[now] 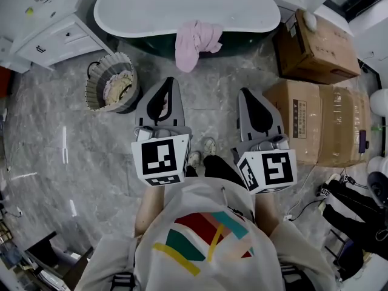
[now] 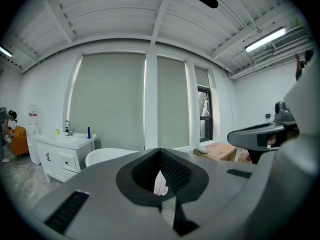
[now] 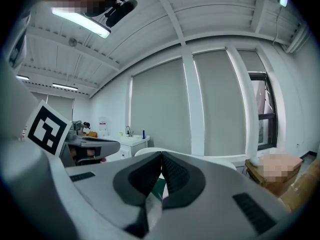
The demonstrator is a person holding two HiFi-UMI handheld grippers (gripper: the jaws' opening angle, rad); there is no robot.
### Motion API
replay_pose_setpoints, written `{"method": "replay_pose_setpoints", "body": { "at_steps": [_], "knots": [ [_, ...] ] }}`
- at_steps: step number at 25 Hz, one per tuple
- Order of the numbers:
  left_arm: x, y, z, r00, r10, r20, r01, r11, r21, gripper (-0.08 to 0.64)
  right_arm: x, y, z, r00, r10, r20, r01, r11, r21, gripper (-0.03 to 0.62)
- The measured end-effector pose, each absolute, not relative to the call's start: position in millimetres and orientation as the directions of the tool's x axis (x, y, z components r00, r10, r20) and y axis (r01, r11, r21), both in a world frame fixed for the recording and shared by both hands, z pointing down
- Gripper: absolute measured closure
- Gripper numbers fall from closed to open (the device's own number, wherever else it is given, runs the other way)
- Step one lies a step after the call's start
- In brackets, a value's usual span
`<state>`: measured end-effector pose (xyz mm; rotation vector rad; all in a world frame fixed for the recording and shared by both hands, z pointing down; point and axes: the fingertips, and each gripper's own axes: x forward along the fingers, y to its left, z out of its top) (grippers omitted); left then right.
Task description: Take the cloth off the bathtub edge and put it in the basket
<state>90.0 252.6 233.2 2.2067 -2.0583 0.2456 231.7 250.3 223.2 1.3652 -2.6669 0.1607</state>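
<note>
A pink cloth hangs over the near edge of the white bathtub, its lower end dangling toward the floor. A grey woven basket with cloth inside stands on the floor left of it. My left gripper and right gripper are both shut and empty, held side by side short of the tub, pointing toward it. In the left gripper view a sliver of the pink cloth shows far off through the gap behind the closed jaws. The bathtub's rim shows past the right jaws.
A white vanity cabinet stands at the back left. Cardboard boxes are stacked along the right, with another box by the tub's end. Cables and dark gear lie at the right edge. The floor is grey marble.
</note>
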Motion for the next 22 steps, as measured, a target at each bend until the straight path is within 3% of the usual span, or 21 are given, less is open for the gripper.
{"method": "replay_pose_setpoints", "body": {
  "at_steps": [10,15,22],
  "knots": [
    [96.9,232.2,219.3,0.062,-0.986,0.158,-0.997,-0.069,-0.037,0.541,229.0,237.6,235.4,-0.606,-0.775,0.177,-0.792,0.608,-0.052,0.58],
    [114.4,218.4,212.3,0.04,-0.99,0.132,-0.985,-0.061,-0.161,0.541,242.6,218.2,235.1,-0.608,-0.781,0.143,-0.793,0.606,-0.06,0.58],
    [123.2,206.1,193.5,0.034,-0.997,0.076,-0.994,-0.042,-0.105,0.541,252.9,201.5,229.6,-0.624,-0.776,0.091,-0.781,0.62,-0.066,0.58]
  ]
}}
